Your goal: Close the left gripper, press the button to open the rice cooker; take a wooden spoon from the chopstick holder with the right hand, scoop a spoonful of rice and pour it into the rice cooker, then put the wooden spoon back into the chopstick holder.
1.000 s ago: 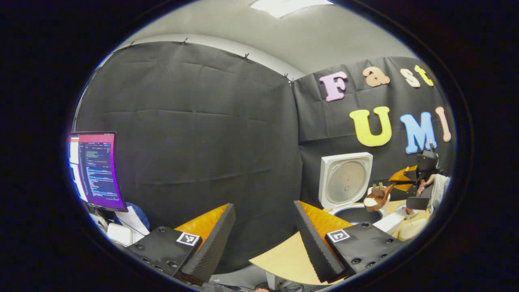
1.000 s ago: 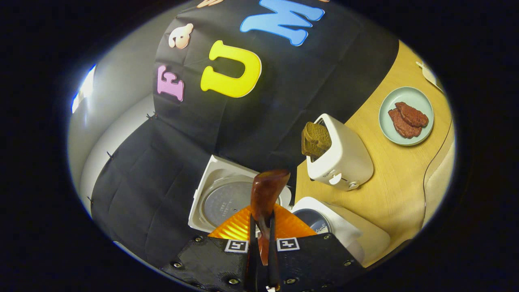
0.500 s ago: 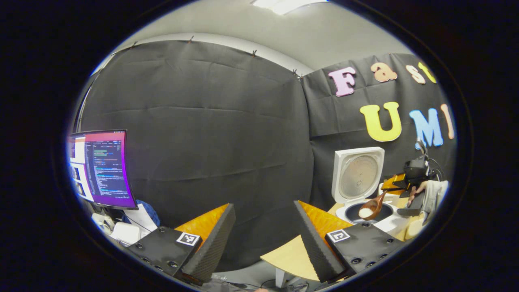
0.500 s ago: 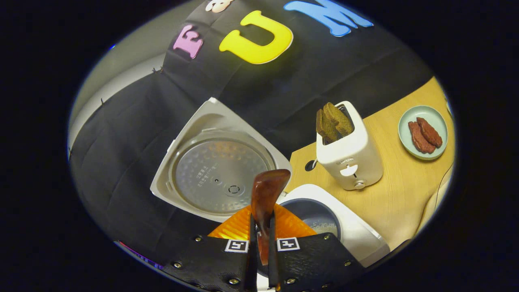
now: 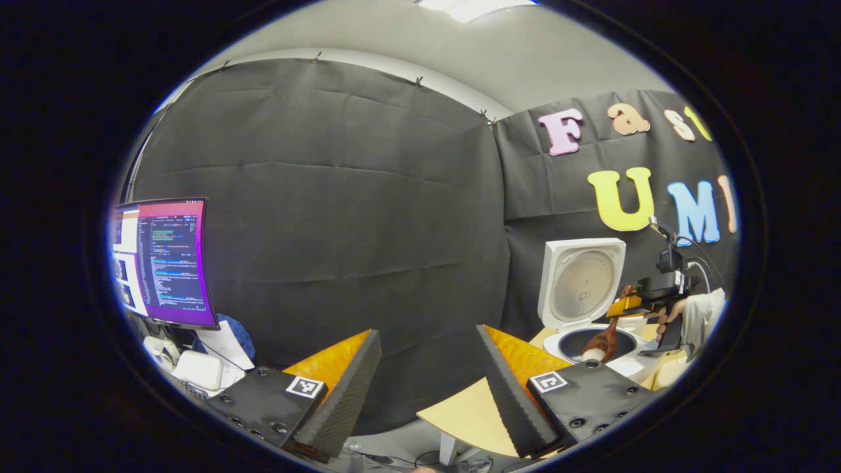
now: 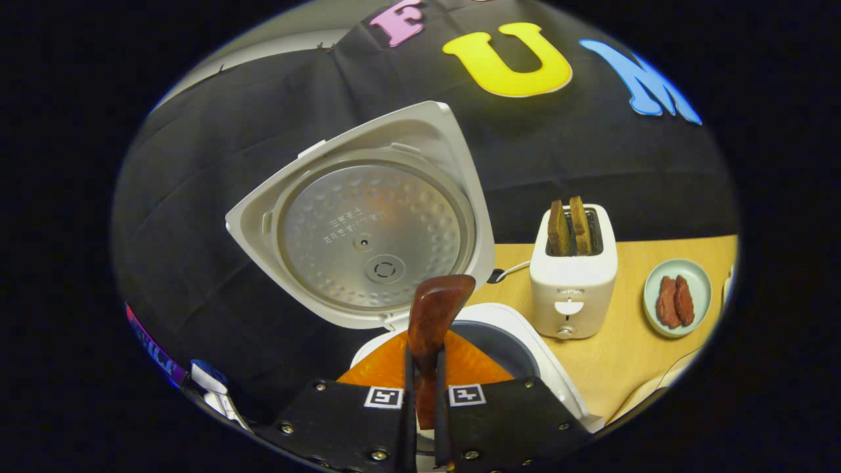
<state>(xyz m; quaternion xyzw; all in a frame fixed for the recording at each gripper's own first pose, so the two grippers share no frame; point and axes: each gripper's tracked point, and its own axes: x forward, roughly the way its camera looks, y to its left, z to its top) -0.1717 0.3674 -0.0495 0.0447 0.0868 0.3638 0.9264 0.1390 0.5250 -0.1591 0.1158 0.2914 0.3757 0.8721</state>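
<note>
The white rice cooker (image 6: 525, 348) stands open, its lid (image 6: 368, 223) raised upright behind the dark inner pot. My right gripper (image 6: 424, 368) is shut on the handle of the wooden spoon (image 6: 433, 315), held right above the pot. In the left gripper view, the right gripper (image 5: 647, 299), held by a hand, tips the spoon (image 5: 601, 341) bowl-down over the rice cooker (image 5: 594, 338), with white rice at the spoon's lower end. My left gripper (image 5: 428, 335) hangs open, left of the cooker and apart from it, with nothing between its fingers.
A white toaster (image 6: 573, 276) with two slices of toast stands right of the cooker on the wooden table (image 6: 631, 355). Farther right sits a pale green plate (image 6: 677, 299) with pieces of meat. A lit monitor (image 5: 161, 263) stands far left.
The right gripper has come over the cooker and turned, so the spoon went from level with rice in it to bowl-down over the pot. The left gripper stayed open.
</note>
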